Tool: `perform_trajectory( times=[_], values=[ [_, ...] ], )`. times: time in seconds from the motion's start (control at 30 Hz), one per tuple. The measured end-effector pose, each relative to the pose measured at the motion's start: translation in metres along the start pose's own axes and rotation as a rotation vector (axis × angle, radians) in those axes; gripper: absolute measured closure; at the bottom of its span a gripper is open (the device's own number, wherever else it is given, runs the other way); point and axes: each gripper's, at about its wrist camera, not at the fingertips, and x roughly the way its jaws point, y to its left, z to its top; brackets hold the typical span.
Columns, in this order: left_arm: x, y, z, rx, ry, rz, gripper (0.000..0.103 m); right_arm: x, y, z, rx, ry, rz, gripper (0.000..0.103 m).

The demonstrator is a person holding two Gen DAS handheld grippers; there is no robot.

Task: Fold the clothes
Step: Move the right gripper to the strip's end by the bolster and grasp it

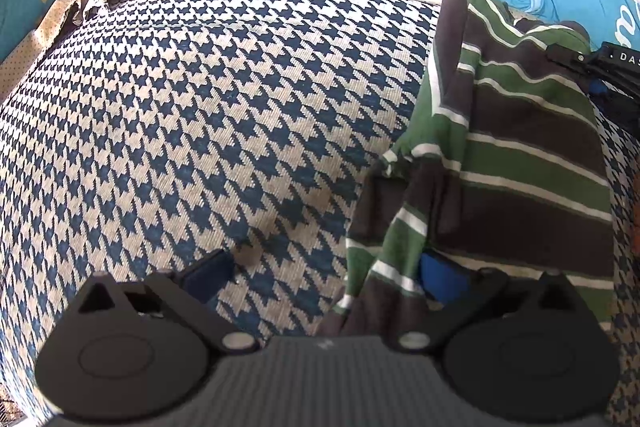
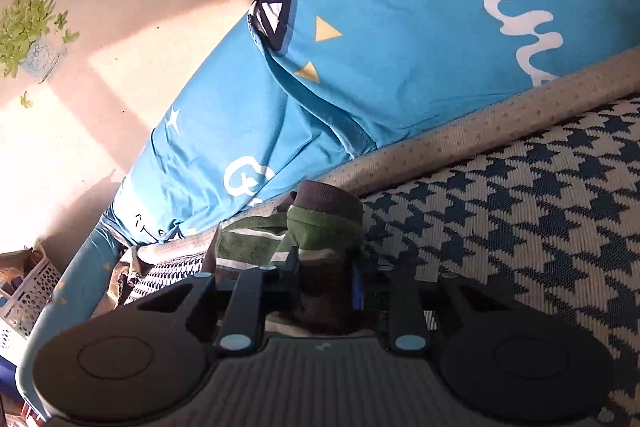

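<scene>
The striped garment (image 1: 520, 131), soft, light and limp, lies bunched near the far edge of the houndstooth-covered bed (image 1: 200, 107), best held by hems; right claw (image 2: 326, 287) grips its cuff end, left claw (image 1: 328, 275) stands open astride a fold.
</scene>
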Motion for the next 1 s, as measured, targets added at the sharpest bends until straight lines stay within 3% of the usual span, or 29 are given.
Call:
perform_trajectory(
  times=[0.4,0.57,1.0],
  values=[
    [-0.002,-0.001,-0.002,0.006,-0.008,0.006,0.0,0.007,0.005,-0.002,-0.025,-0.02,-0.012,0.078],
    [-0.003,0.0,0.0,0.017,-0.01,0.01,0.0,0.007,0.014,-0.002,-0.058,-0.035,-0.058,0.092],
    [-0.002,-0.001,0.003,0.023,-0.017,0.018,0.0,-0.026,0.04,0.01,-0.072,-0.139,-0.156,0.094]
  ],
)
